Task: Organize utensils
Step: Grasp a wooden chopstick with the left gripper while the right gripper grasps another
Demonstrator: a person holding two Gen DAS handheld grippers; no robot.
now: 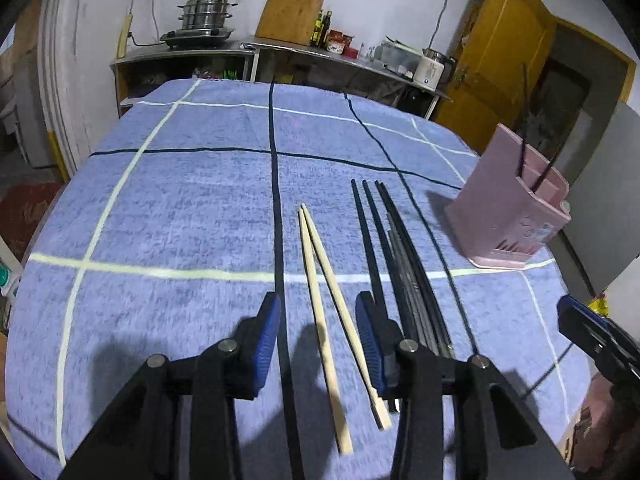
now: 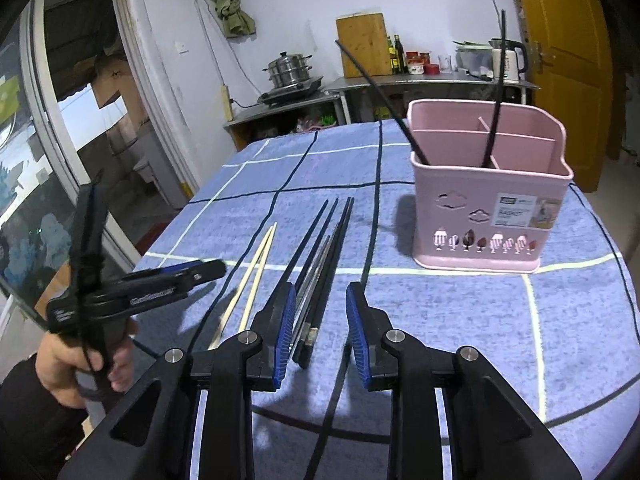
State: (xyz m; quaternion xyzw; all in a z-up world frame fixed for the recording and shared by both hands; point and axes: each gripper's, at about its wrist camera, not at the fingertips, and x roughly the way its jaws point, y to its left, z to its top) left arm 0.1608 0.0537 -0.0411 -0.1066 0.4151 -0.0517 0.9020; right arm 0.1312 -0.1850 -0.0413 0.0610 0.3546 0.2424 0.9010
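Left wrist view: the left tool (image 1: 318, 328) tilts down over the blue checked tabletop (image 1: 180, 208), jaws apart, the pale wooden chopstick pair (image 1: 322, 300) lying between them untouched. At 1 o'clock lies a bundle of black chopsticks (image 1: 394, 252); at 2 o'clock stands the pink plastic divided basket (image 1: 510, 212), black sticks upright inside.

Right wrist view: the right tool (image 2: 322, 332) angles down, jaws apart over the black bundle's near ends, gripping nothing. Only here: the hand (image 2: 86, 360) holding the left tool at 9 o'clock, and two black chopsticks (image 2: 494, 92) leaning in the basket's front compartment.
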